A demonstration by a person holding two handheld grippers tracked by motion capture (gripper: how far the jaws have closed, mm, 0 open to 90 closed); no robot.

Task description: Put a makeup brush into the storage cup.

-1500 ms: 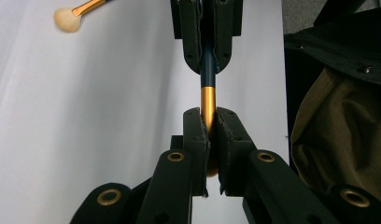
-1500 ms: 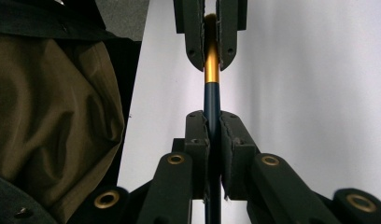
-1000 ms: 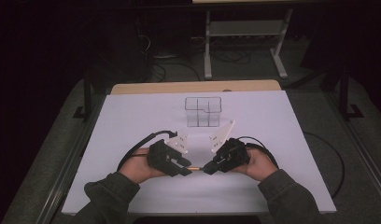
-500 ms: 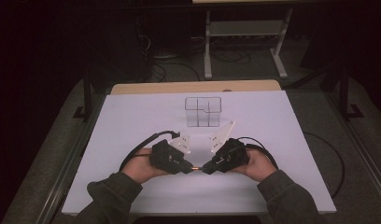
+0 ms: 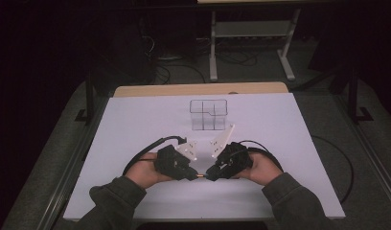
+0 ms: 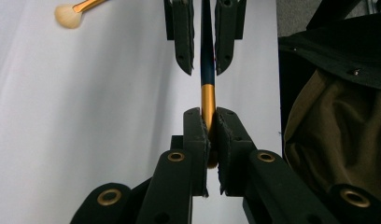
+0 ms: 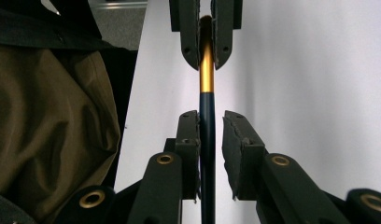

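left gripper (image 5: 192,173): sat in the person's left hand at the near middle of the table, tip pointing right toward the other gripper. in the left gripper view its jaws were pressed together on the gold band of the brush (image 6: 208,100), with pale bristles just showing low between the pads.
right gripper (image 5: 210,174): sat in the right hand just right of the left one, tip pointing left, the two tips nearly meeting. in the right gripper view its jaws stood a little apart around the dark blue handle (image 7: 207,140); the left pad lay against the handle and a clear gap showed at the right pad, so it was not clamped.
brush: a makeup brush with a dark blue handle and a gold band, spanning from one gripper to the other above the white table (image 5: 136,120), at the near middle. in the high view a short gold piece showed between the tips.
second brush (image 6: 76,11): lay flat on the table with a fluffy pale head and a gold band, seen far left in the left gripper view, well apart from the grippers.
clear organiser (image 5: 209,114): a see-through box with compartments, stood upright at the far middle of the table, well beyond both grippers.
sleeves (image 5: 299,203): olive, entering from the near edge.
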